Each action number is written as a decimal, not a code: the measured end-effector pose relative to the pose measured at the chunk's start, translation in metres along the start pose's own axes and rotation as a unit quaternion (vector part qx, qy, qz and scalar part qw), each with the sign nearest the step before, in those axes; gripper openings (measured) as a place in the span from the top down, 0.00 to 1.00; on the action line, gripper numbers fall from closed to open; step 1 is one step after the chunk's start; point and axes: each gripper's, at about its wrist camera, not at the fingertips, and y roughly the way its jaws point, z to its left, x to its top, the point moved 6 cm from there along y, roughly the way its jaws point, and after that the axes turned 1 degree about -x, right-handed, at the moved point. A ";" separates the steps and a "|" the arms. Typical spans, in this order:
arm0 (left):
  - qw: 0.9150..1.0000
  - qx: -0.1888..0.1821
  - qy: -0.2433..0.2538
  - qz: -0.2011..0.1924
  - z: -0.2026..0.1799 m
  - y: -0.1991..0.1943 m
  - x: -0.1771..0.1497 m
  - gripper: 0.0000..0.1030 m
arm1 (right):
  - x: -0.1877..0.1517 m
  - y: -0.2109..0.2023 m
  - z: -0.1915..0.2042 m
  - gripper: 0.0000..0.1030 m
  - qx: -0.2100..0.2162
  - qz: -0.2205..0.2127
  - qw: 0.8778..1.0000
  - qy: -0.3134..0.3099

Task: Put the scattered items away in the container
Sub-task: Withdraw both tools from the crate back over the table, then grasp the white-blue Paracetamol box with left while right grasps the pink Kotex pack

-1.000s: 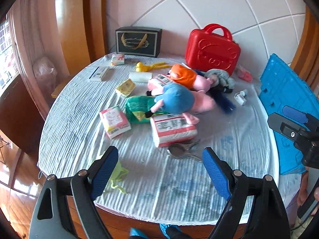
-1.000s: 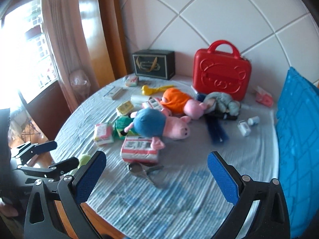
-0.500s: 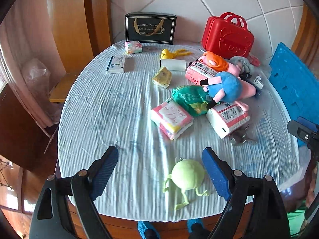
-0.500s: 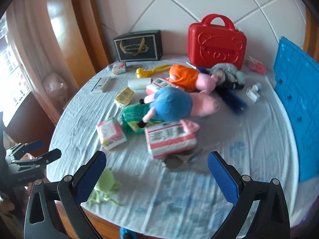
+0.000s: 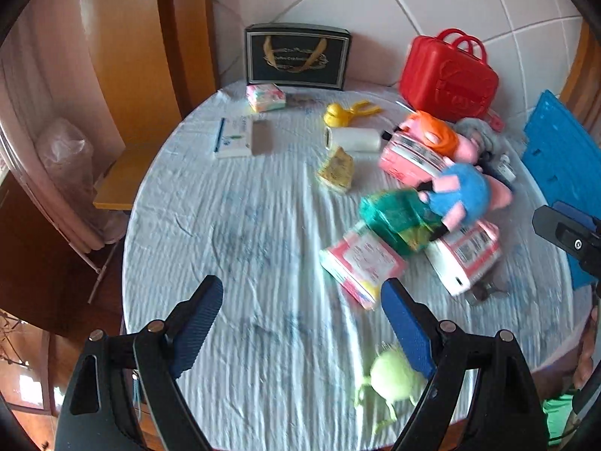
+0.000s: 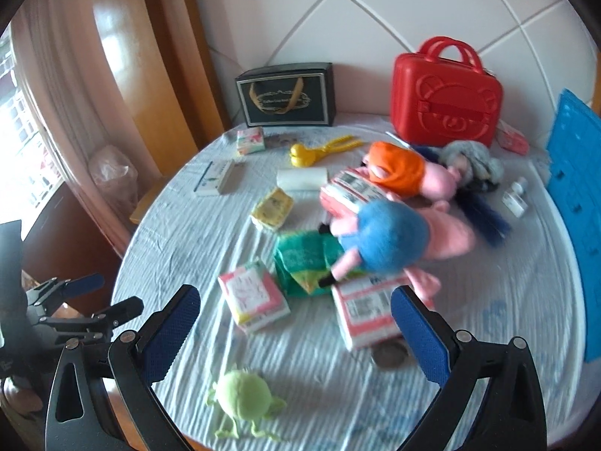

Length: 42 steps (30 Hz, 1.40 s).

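Over the last second both views had swung toward the near left part of the round table [image 5: 233,225]. On the left, the left tongs [image 5: 302,329] hung spread and empty over bare cloth, and the green plush toy [image 5: 392,376], earlier half hidden at the near edge, now lay just beside their right pad. The right tongs [image 6: 296,332] were spread and empty too, above a pink tissue pack [image 6: 253,298]. Further right lay the heap: a green packet [image 6: 306,263], the blue-dressed pig plush [image 6: 390,240] and an orange-dressed one [image 6: 398,169]. The red case [image 6: 445,99], probably the container, stood closed at the far right by the wall. Nothing was packed yet; the green toy seemed the likely first pick
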 end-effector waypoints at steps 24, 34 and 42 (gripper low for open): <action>0.998 0.016 -0.034 0.040 0.128 0.151 0.139 0.16 | 0.136 0.216 0.103 0.00 0.012 0.076 0.995 -0.068; 0.996 -0.008 -0.036 0.078 0.122 0.265 0.178 0.16 | 0.185 0.319 0.110 0.00 -0.003 0.109 0.990 -0.088; 0.994 -0.004 -0.051 0.097 0.132 0.321 0.190 0.15 | 0.213 0.386 0.113 0.00 -0.001 0.123 0.988 -0.095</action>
